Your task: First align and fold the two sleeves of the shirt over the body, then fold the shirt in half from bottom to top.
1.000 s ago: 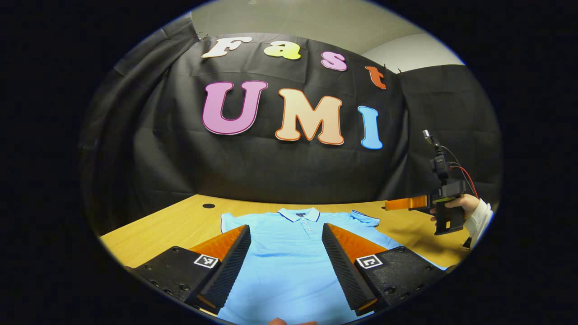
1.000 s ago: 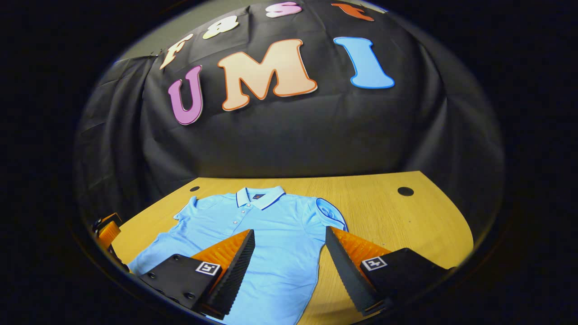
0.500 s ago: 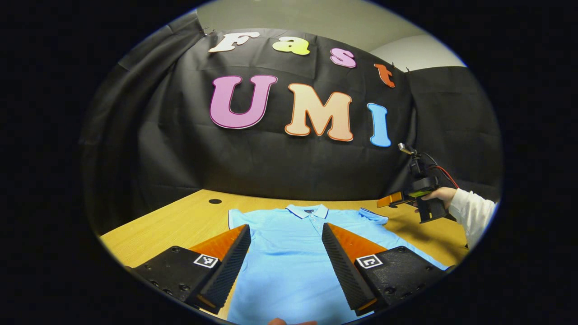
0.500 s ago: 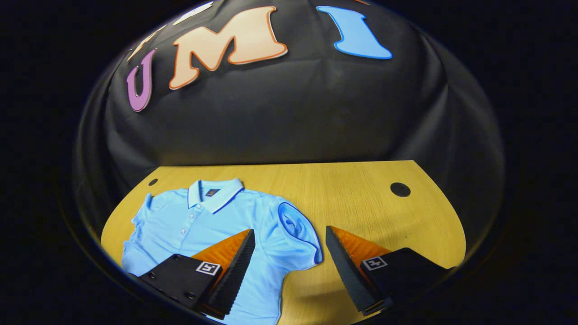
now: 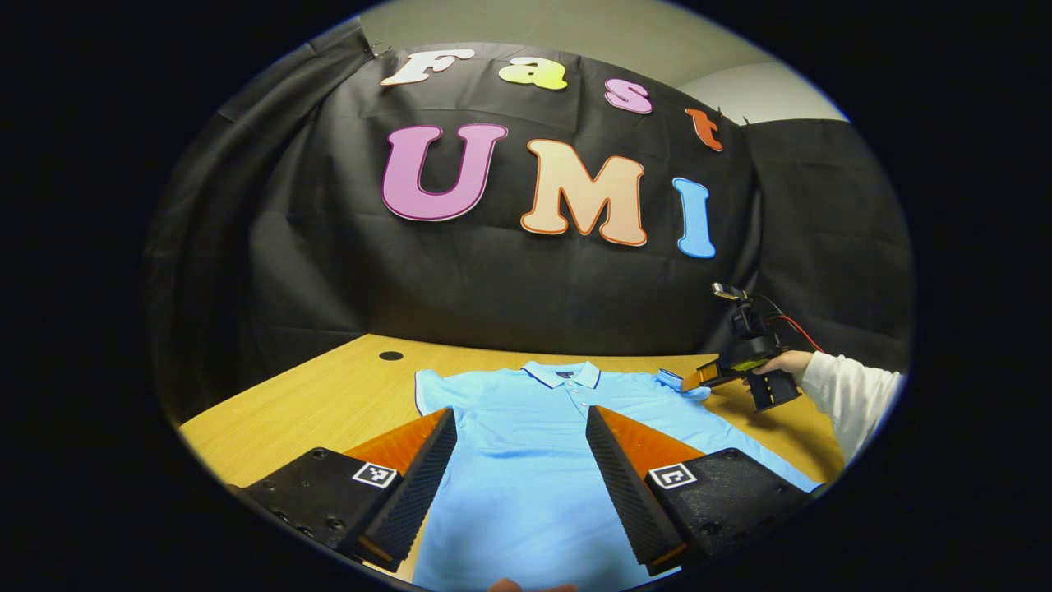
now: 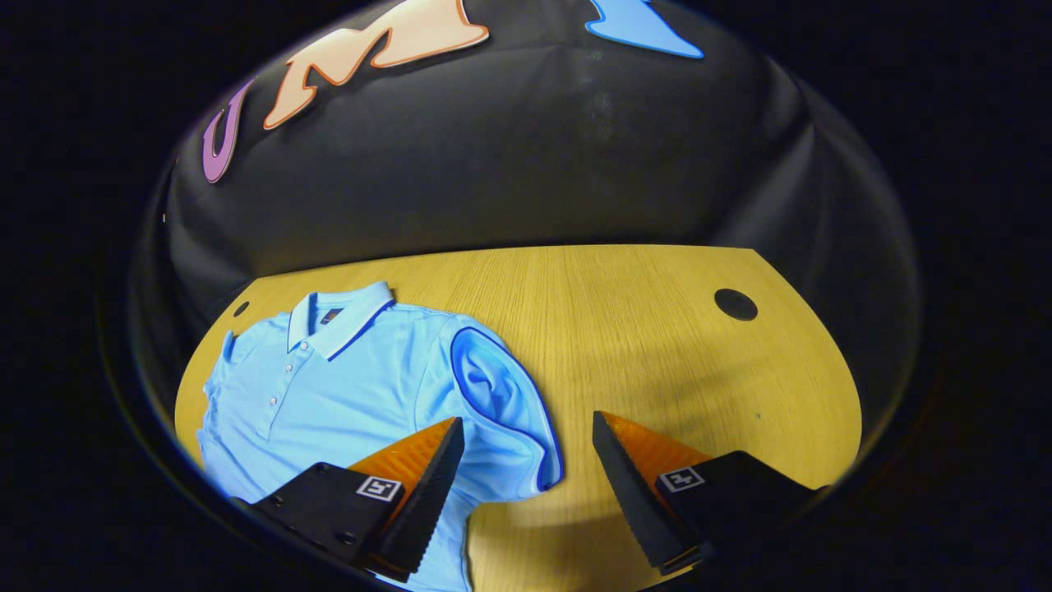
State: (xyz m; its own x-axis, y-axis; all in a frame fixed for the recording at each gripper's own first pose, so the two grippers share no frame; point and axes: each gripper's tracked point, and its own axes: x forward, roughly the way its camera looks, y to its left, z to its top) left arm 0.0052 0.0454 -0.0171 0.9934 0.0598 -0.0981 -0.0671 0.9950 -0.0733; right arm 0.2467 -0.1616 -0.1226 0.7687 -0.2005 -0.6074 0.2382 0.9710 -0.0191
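A light blue polo shirt (image 5: 526, 460) (image 6: 353, 386) lies flat and face up on the wooden table (image 5: 329, 403) (image 6: 657, 337), collar (image 5: 562, 375) toward the wall. My left gripper (image 5: 519, 419) hangs open over the shirt's body with nothing between its fingers. My right gripper (image 6: 526, 427) is open just above the shirt's right sleeve (image 6: 501, 411), whose dark-trimmed hem lies between its fingers. In the left gripper view, the right gripper (image 5: 699, 380) sits low at that sleeve (image 5: 682, 382), held by a hand (image 5: 781, 362) in a white sleeve.
The black cloth wall closes the table's far side. A round cable hole (image 5: 391, 356) sits in the table at the far left, another hole (image 6: 735, 304) at the far right. Bare wood stretches to the right of the shirt.
My right gripper has come down and forward to the shirt's right sleeve, which now lies between its fingers. My left gripper has shifted slightly over the shirt's body.
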